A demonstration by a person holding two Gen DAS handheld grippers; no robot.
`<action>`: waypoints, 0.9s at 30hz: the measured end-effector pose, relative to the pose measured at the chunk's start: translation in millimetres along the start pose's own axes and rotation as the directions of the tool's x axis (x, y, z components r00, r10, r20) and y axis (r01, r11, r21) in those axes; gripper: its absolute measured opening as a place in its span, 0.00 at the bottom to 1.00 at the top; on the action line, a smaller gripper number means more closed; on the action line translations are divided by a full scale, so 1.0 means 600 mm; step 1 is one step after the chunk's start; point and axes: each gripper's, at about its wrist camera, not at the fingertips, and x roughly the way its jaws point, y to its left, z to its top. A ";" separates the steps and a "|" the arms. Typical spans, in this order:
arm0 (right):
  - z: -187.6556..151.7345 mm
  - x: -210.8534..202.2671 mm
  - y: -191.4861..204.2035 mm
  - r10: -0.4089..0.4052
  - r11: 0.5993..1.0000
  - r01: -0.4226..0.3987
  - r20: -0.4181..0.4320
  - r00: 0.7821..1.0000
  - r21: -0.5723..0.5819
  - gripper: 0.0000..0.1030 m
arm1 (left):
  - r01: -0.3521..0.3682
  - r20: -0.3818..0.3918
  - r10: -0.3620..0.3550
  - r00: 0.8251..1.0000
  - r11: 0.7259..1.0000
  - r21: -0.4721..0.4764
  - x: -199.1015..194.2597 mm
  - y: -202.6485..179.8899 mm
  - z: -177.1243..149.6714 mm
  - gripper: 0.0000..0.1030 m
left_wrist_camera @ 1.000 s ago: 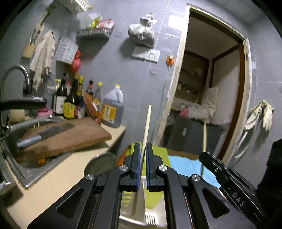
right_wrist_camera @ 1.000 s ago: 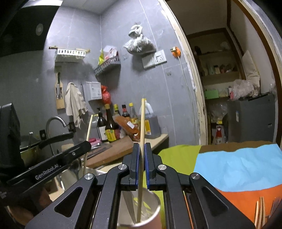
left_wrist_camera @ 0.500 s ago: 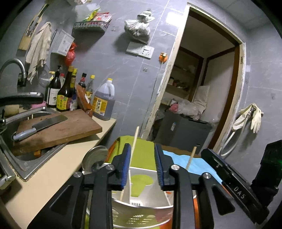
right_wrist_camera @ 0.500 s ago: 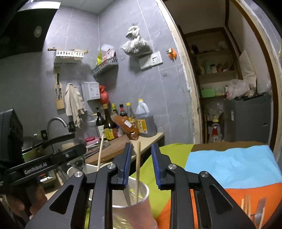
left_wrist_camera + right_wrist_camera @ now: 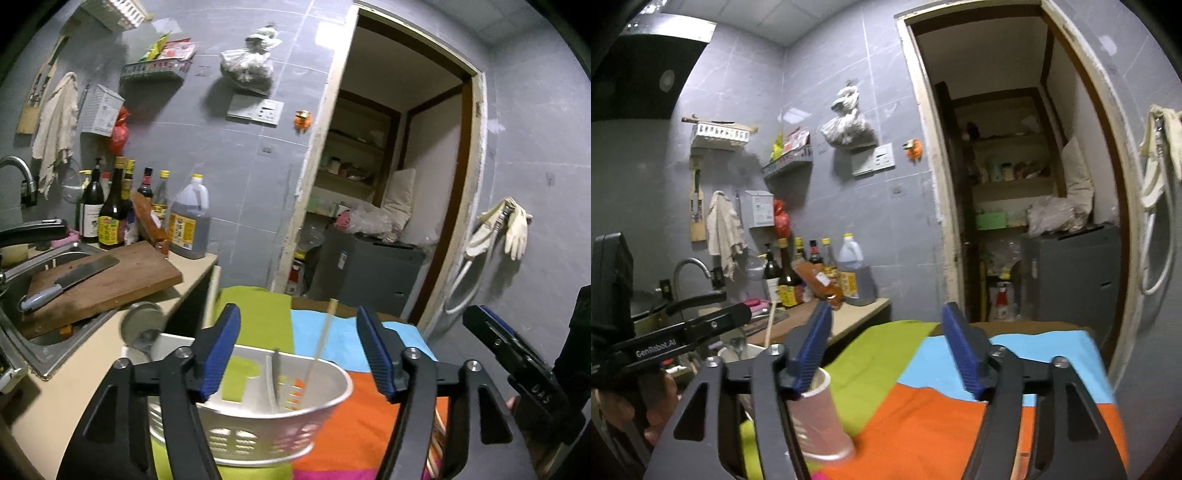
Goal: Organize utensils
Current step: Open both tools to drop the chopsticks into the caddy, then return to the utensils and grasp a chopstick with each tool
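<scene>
Left fingers (image 5: pixel 218 354) wide apart, right fingers (image 5: pixel 964 350) likewise

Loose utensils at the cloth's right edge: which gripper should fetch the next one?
Right, probably. The loose utensils lie beside the right gripper, whose jaws are open and empty. The left gripper, also open, hangs over the white caddy.

the left claw (image 5: pixel 299 350) has matte black triangular arms with cut-out windows, silver screws at the joints and ribbed blue finger pads (image 5: pixel 221 354). the right claw (image 5: pixel 886 350) is built alike; white "genrobot.ai" lettering marks one black arm, "das" another.
</scene>
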 end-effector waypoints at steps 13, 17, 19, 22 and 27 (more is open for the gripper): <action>-0.006 -0.112 -0.086 -0.166 0.986 0.166 0.046 0.985 -0.009 1.00 | 0.106 -0.049 -0.105 0.993 0.994 0.025 0.022 -0.088 -0.043 0.97; -0.014 -0.135 -0.107 -0.210 0.977 0.211 0.042 0.977 -0.023 1.00 | 0.129 -0.085 -0.124 0.989 0.990 0.060 0.038 -0.121 -0.065 0.97; -0.019 -0.142 -0.119 -0.232 0.972 0.233 0.033 0.972 -0.029 1.00 | 0.137 -0.109 -0.129 0.986 0.988 0.070 0.048 -0.132 -0.076 0.97; -0.031 -0.148 -0.139 -0.263 0.965 0.263 0.007 0.965 -0.023 1.00 | 0.148 -0.161 -0.132 0.978 0.985 0.088 0.066 -0.151 -0.095 0.97; -0.055 -0.142 -0.170 -0.289 0.957 0.290 -0.065 0.955 0.001 1.00 | 0.151 -0.245 -0.120 0.962 0.982 0.112 0.098 -0.174 -0.129 0.97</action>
